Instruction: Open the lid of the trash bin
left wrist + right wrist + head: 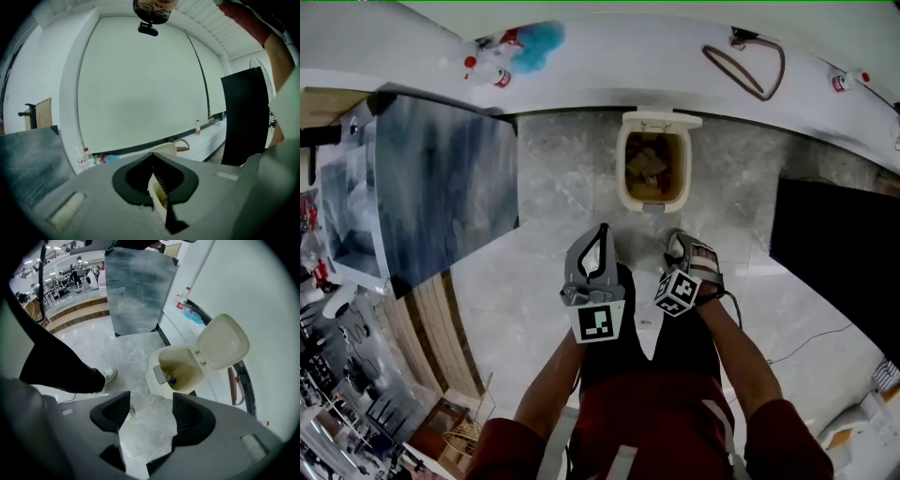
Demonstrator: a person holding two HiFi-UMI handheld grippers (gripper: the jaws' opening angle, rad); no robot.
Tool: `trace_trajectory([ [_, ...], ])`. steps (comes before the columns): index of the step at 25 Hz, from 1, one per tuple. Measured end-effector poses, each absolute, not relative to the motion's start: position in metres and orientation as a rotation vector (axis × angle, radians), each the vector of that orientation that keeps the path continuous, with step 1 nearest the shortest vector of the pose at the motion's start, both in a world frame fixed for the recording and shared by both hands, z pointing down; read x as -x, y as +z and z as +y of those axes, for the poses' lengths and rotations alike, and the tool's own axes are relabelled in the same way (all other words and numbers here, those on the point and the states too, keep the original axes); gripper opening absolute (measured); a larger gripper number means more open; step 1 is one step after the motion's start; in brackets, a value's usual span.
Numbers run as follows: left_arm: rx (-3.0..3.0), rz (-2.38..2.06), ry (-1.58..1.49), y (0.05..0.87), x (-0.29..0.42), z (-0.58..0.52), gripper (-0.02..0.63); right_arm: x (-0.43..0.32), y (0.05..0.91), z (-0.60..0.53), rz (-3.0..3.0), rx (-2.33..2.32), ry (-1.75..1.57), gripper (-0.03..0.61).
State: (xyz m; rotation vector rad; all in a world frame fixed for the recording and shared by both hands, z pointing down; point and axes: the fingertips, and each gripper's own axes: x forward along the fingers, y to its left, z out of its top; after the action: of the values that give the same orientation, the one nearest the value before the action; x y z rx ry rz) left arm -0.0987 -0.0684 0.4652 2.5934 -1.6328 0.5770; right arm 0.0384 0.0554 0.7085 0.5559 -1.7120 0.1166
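The trash bin (623,183) sits upper middle, its lid (661,119) up and leaning back, so the job looks done. Hence I hold both well short: left tongs (602,232) closed, right tongs (150,411) spread and empty.

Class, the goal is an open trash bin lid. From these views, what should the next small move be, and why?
Probably just draw both claws back: the lid already stands raised behind the trash bin, its inside exposed. The right claw is open and empty, apart from the bin; the left claw is shut.
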Motion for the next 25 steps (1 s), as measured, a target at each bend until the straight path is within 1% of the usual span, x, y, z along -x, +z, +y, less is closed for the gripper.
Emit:
trace_trajectory([
  [5, -2.634, -1.663, 0.533, 0.413, 0.088, -0.059, 0.006, -0.049, 0.648, 0.046, -1.765, -0.660, 0.128, 0.279],
  [14, -2.421, -1.882, 0.283, 0.333, 0.095, -0.052, 0.006, -0.065, 0.535, 0.021, -1.886, -0.939, 0.281, 0.279],
  [25, -2.499, -1.931, 0.157, 0.239, 0.106, -0.062, 0.006, -0.063, 0.373, -0.037, -2.083, -1.220, 0.153, 0.279],
])
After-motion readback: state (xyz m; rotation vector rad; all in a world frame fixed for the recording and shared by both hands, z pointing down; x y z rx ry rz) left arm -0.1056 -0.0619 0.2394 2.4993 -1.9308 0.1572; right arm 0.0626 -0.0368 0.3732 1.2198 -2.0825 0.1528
